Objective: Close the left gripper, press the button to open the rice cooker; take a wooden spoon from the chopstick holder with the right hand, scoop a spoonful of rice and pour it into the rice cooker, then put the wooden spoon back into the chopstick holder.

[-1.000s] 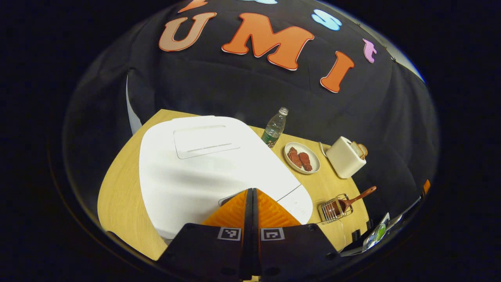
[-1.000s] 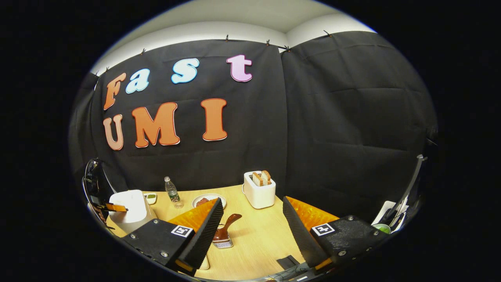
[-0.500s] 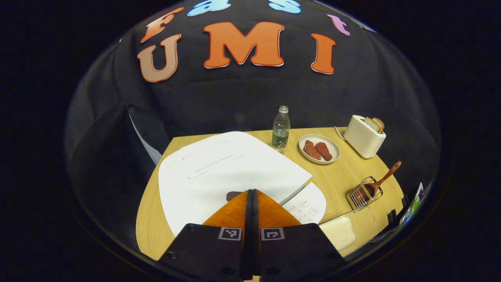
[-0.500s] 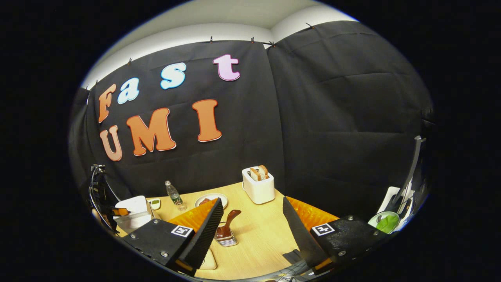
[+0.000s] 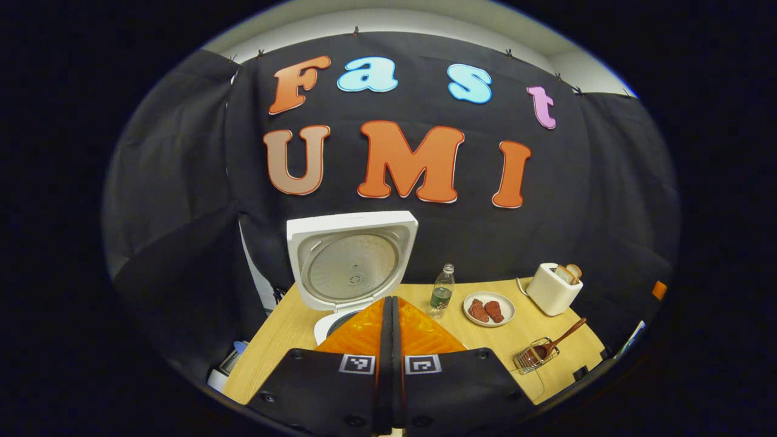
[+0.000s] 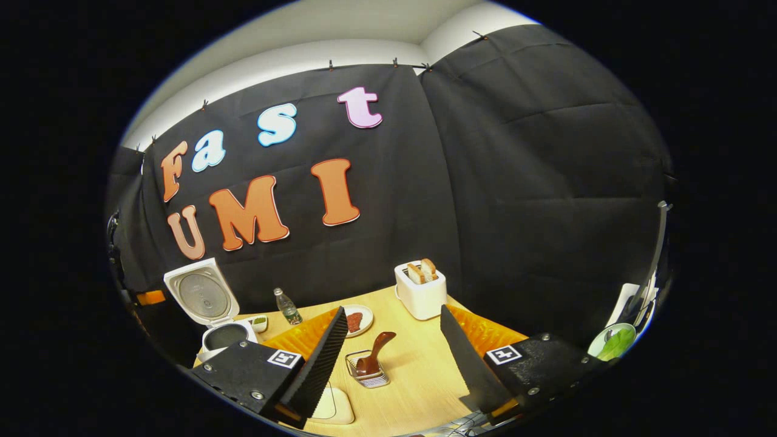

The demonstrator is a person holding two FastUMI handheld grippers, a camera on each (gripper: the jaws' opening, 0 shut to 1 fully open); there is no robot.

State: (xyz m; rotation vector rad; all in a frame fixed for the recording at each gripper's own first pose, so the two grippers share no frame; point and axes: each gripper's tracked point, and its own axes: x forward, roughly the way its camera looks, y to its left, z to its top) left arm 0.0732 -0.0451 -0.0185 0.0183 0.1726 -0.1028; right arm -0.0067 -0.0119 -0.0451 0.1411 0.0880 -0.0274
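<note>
Two views to report. Through the left gripper view my left tool [image 5: 391,300] has its orange fingers pressed together on nothing, before the white rice cooker [image 5: 352,261], whose lid stands upright. Right of it, the brown wooden spoon [image 5: 561,340] rests in the wire chopstick holder [image 5: 529,358] on the pale wooden table [image 5: 273,346].

Through the right gripper view my right tool [image 6: 388,346] gapes wide, empty, the spoon in the holder between its fingers; a white toaster [image 6: 420,291] holds two bread slices.

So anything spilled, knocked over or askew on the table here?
Nothing stands out. The rice cooker has its lid standing open, as the task wants. The spoon sits in its holder, the bottle and toaster stand upright, and no rice lies on the table.
</note>
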